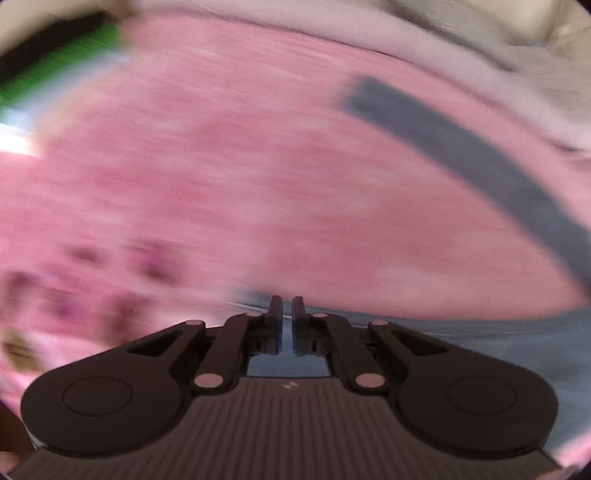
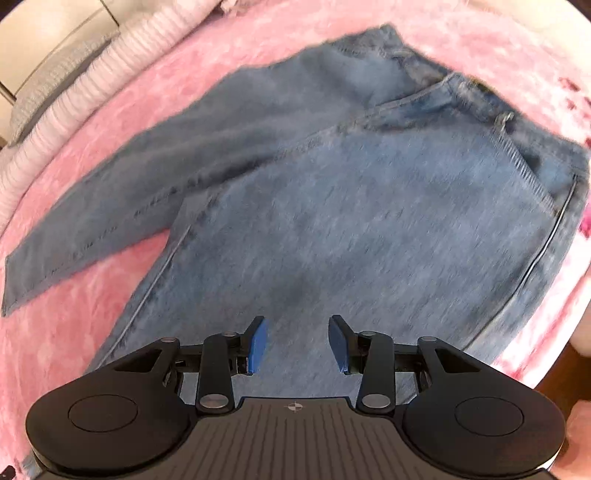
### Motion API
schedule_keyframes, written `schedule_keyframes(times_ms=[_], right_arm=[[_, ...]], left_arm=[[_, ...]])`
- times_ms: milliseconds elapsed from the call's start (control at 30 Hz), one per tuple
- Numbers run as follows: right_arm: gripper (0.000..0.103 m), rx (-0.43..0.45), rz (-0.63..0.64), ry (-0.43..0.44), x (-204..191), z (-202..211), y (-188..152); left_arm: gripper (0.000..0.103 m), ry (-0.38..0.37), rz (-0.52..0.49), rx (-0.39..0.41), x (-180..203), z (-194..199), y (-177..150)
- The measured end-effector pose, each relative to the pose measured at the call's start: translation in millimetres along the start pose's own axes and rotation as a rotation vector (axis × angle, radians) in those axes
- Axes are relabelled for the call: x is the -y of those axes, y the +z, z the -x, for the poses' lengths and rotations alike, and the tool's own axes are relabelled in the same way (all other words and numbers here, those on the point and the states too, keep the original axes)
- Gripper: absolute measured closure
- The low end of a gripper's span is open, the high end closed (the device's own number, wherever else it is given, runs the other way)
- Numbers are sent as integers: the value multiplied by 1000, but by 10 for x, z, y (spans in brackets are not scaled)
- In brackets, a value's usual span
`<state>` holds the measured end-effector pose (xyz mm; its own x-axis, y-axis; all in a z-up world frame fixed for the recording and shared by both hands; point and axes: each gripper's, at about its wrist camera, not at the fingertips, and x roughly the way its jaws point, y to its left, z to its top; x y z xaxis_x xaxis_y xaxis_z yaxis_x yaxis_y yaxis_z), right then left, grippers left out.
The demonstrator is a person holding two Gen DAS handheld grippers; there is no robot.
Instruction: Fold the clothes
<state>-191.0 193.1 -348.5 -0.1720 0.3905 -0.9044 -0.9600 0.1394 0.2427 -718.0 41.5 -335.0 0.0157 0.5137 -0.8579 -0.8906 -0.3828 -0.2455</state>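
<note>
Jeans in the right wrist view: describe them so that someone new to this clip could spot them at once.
A fuzzy pink blanket fills the view, with a white ribbed knit along its upper left edge. On the blanket, ahead of the open right tongs, lie the jeans. They are the only blue denim there, one leg angling off to the left.

The jeans (image 2: 332, 206) were light blue denim, lying flat on a pink blanket (image 2: 66, 332). In the right wrist view one leg stretched away to the left and ended in a hem near the blanket's edge, while the other ran broad toward the camera. The waistband, with a pocket seam and a belt loop, lay at the upper right. In the blurred left wrist view, a dark grey-blue strip (image 1: 461, 155) crossed the pink; what it was could not be told.
</note>
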Motion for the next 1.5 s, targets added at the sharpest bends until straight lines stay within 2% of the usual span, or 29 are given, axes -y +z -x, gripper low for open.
schedule_keyframes(times_ms=[67,133,233,300,400,467,500,533,567,667,733,767,833,900,1000,1133,1233,1333,1500], right_arm=[[62,27,-2,-16,46,-38,39],[62,54,35,-53,86,-107,60],[62,69,158,-114,126,-220,3],[62,76,260,-118,155,-250,-131],[62,43,375,-63,133,-120,-483],[62,9,458,-21,109,-30,-671],[62,12,463,-2,156,31,-676],[62,17,466,16,206,93,-678],[62,22,469,35,256,155,-679],[62,98,397,16,642,246,-415],[62,89,371,-24,977,179,-212],[62,25,358,-50,1154,95,-125],[62,16,314,-17,1368,327,-22],[62,10,269,19,1578,567,81],[62,30,233,72,1781,1048,67],[62,24,200,133,2064,1420,-30],[62,16,166,140,2230,1399,69],[62,11,119,145,2393,1351,197],[62,32,88,137,2394,1093,619]], left_arm=[[99,-122,-39,-37,352,-147,-88],[95,-161,-102,-89,696,-374,-241],[96,-66,-172,-110,922,-575,-477],[100,-15,-79,-86,786,-560,-540],[101,93,154,-59,495,-384,-629],[102,211,173,-35,497,-220,-685],[97,222,157,-26,571,-147,-727],[97,226,137,-18,653,-74,-770],[97,202,125,-16,761,-29,-832],[97,163,75,-34,1119,-110,-1009],[95,186,79,-95,1358,-269,-1122],[96,199,82,-127,1477,-351,-1178],[95,167,43,-140,1799,-255,-1241],[94,96,-28,-148,2198,-75,-1307],[94,-6,-105,-165,2739,126,-1375],[94,-135,-176,-160,3349,241,-1379],[94,-202,-233,-158,3729,222,-1323],[94,-249,-268,-165,4041,-10,-1192],[95,-330,-327,-182,4576,-469,-954]])
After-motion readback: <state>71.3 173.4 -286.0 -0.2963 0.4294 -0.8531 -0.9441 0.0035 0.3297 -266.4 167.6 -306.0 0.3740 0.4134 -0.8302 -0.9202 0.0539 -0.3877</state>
